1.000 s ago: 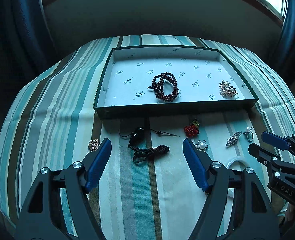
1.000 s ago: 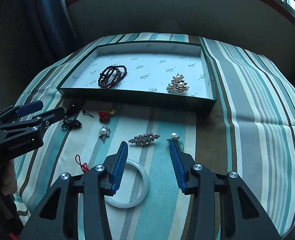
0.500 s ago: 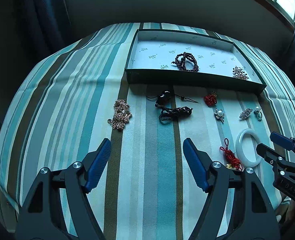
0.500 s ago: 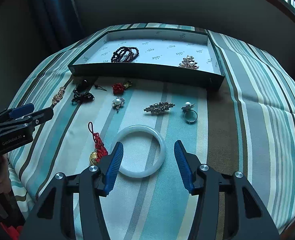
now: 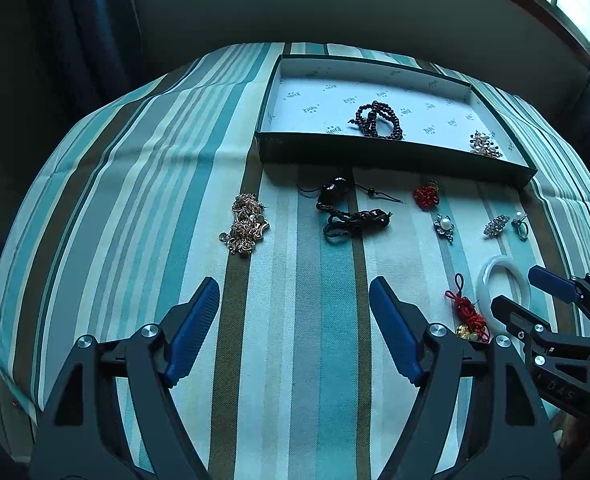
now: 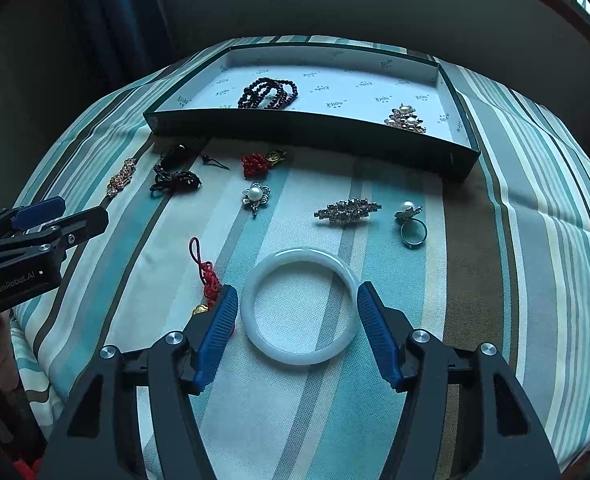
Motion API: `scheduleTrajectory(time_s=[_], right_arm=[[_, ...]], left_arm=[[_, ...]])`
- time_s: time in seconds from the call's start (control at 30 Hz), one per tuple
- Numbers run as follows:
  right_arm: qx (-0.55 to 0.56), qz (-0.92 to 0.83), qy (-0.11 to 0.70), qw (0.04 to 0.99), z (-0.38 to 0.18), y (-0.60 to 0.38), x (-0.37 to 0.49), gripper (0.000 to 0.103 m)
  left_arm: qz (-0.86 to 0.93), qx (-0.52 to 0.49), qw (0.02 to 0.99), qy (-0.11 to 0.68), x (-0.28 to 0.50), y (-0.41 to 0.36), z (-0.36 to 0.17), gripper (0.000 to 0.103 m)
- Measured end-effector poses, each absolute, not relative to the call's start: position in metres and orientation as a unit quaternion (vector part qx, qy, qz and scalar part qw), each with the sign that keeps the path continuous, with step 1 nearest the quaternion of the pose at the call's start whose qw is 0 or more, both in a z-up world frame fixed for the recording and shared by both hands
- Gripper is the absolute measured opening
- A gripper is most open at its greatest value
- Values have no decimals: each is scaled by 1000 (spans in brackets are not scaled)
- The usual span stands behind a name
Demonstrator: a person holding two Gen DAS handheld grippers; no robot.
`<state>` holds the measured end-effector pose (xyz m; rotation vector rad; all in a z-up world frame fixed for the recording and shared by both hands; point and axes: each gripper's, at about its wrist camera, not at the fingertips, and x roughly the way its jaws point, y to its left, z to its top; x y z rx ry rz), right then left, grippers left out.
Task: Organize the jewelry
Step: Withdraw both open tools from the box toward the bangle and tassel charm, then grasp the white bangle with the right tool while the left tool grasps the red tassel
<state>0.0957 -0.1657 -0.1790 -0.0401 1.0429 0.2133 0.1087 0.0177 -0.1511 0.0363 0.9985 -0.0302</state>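
Note:
A dark green tray [image 5: 375,152] [image 6: 315,126] lined with white paper holds a dark red bead bracelet [image 5: 377,120] [image 6: 269,93] and a pearl brooch [image 5: 483,145] [image 6: 406,118]. Loose jewelry lies on the striped cloth in front of it. My right gripper [image 6: 297,304] is open, its fingers on either side of a white bangle [image 6: 299,306] [image 5: 491,280] without touching it. My left gripper [image 5: 295,300] is open and empty above bare cloth, nearer than a gold chain [image 5: 247,224] and a black cord necklace [image 5: 347,212].
On the cloth lie a red knot charm [image 6: 255,164], a pearl flower brooch [image 6: 257,196], a crystal brooch [image 6: 347,211], a pearl ring [image 6: 411,222] and a red tassel charm [image 6: 209,280] beside the bangle. The table edge is close below both grippers.
Both grippers have pulled back from the tray toward the near edge. The left one swung left, bringing the gold chain into view. The bangle now lies between the right fingers.

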Motion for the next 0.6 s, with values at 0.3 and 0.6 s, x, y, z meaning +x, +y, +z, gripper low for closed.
scheduleTrajectory(time_s=[0.3, 0.6], right_arm=[[-31, 98, 500, 860, -185, -162, 100, 71], [-29, 96, 507, 856, -193, -164, 100, 70]], left_arm=[[-19, 17, 875, 484, 110, 15, -156, 78], [-19, 17, 874, 486, 112, 15, -157, 78]])
